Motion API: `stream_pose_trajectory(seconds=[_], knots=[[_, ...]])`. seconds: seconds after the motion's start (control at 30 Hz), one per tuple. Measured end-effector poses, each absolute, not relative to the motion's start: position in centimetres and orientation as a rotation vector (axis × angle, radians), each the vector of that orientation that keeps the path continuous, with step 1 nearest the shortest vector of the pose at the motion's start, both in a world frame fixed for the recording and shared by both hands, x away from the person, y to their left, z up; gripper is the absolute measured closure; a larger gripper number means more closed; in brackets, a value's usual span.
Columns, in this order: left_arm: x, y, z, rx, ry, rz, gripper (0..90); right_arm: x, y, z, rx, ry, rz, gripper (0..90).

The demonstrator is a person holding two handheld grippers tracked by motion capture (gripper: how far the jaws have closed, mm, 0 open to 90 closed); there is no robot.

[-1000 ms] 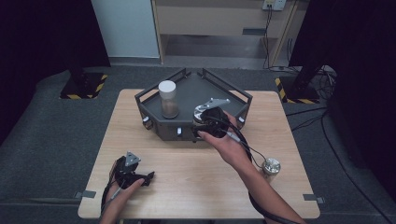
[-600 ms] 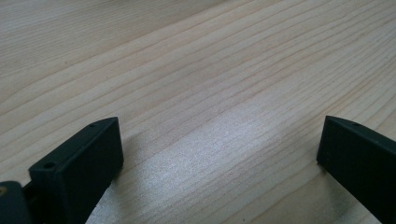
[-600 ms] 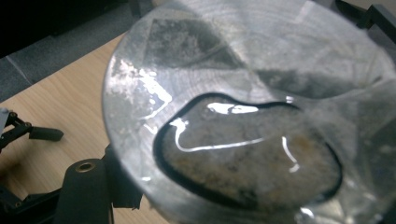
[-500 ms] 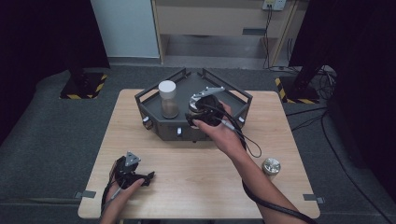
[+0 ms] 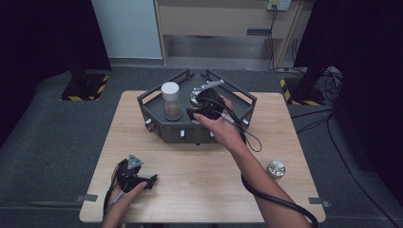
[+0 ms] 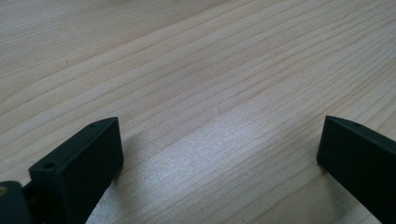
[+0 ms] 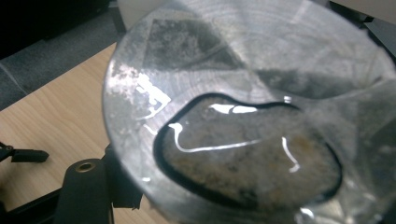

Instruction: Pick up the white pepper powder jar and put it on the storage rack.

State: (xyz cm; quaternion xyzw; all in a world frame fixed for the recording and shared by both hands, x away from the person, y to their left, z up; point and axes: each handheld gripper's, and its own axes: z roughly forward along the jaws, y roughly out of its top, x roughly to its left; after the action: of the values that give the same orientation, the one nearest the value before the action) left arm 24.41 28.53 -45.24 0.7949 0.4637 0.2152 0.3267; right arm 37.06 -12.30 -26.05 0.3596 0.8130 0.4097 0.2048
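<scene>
**Now over the rack: jar carried in from the right**

Clamped tight on a clear jar (image 7: 252,116) of brownish powder, the right gripper (image 5: 205,105) holds it above the dark rack (image 5: 242,102), just right of the white-capped jar (image 5: 171,100) standing inside. A second ago that hand hung nearer the rack's front right edge; it has travelled leftward and inward, so seating looks close. Beyond, the left gripper (image 5: 135,176) rests wide open and empty on the surface (image 5: 199,190), unmoved; a metal lid (image 5: 276,168) lies right.
</scene>
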Motion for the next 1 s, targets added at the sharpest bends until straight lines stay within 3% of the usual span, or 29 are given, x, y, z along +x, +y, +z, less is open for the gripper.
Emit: stream_pose_trajectory(seconds=[1.0], knots=[[24.5, 28.5, -45.2, 2.085, 1.214, 0.565, 0.0, 42.7, -10.1, -27.7, 1.079, 2.243, 1.074, 30.7]])
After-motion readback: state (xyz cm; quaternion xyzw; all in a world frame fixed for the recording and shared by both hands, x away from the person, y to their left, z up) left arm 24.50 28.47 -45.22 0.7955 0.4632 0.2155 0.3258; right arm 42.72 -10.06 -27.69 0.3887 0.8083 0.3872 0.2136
